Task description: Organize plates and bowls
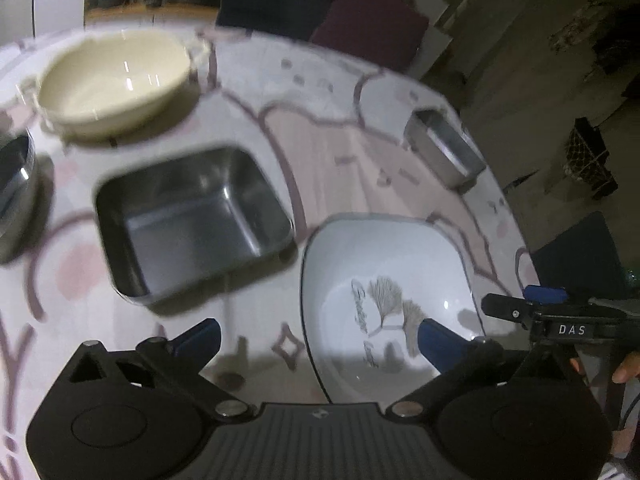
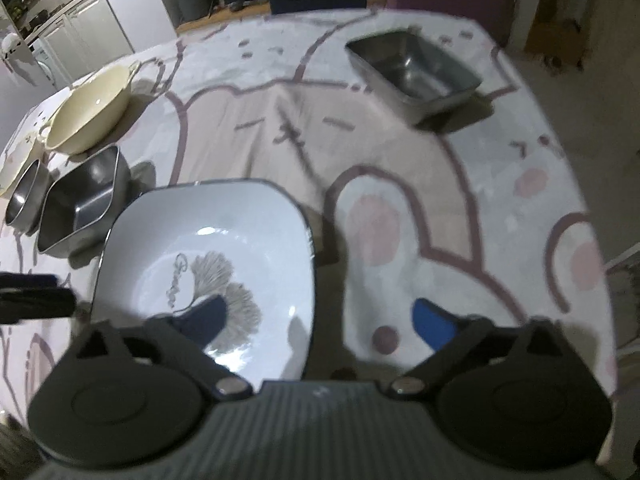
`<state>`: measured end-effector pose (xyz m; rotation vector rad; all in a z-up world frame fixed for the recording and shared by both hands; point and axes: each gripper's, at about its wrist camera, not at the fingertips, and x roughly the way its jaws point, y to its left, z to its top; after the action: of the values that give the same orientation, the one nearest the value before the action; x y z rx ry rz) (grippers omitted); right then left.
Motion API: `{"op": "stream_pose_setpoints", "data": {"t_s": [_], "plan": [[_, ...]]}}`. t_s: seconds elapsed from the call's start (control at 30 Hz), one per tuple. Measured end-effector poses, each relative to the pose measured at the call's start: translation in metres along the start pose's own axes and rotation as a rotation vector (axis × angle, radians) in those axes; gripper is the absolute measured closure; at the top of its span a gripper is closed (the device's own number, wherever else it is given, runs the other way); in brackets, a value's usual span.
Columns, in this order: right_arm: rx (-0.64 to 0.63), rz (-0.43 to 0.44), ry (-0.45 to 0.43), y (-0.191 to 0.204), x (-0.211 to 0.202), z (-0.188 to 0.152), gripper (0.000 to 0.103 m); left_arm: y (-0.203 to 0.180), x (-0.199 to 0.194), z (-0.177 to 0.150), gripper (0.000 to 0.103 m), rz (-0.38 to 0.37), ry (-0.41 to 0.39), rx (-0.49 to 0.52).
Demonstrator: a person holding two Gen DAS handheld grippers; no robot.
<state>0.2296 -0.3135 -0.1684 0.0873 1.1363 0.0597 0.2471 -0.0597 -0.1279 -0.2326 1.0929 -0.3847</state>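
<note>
White square plate upright beside steel square bowl, cream bowl beyond

We see a white plate with a dark rim and grey-beige leaf motif. The bowl is cream; our tablecloth shows pink-and-mauve shapes.

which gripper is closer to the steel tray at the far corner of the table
Right. The right gripper hangs open with the rectangular steel tray ahead of it across bare cloth. The left gripper is open too, beyond the white square plate from that side.
</note>
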Motion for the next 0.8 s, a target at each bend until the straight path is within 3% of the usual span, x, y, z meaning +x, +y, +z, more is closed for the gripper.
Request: {"op": "stream_pose_setpoints", "data": {"t_s": [0.2,0.33,0.47,0.63,0.8], "plan": [[-0.009,-0.031,-0.134,0.002,-0.028,0.005,0.0,0.006,-0.038,0.014,0.0,0.055,-0.121,0.05],[-0.032,-0.012,-0.24,0.018,-0.047,0.015,0.0,0.016,-0.065,0.03,0.0,0.072,-0.232,0.049],[-0.056,0.042,-0.328,0.037,-0.06,0.034,0.0,0.035,-0.084,0.049,0.0,0.137,-0.329,0.022],[-0.107,0.1,-0.391,0.073,-0.061,0.069,0.0,0.069,-0.092,0.074,0.0,0.212,-0.387,-0.038],[-0.174,0.14,-0.397,0.112,-0.045,0.113,0.0,0.109,-0.091,0.093,0.0,0.273,-0.41,-0.1]]}}
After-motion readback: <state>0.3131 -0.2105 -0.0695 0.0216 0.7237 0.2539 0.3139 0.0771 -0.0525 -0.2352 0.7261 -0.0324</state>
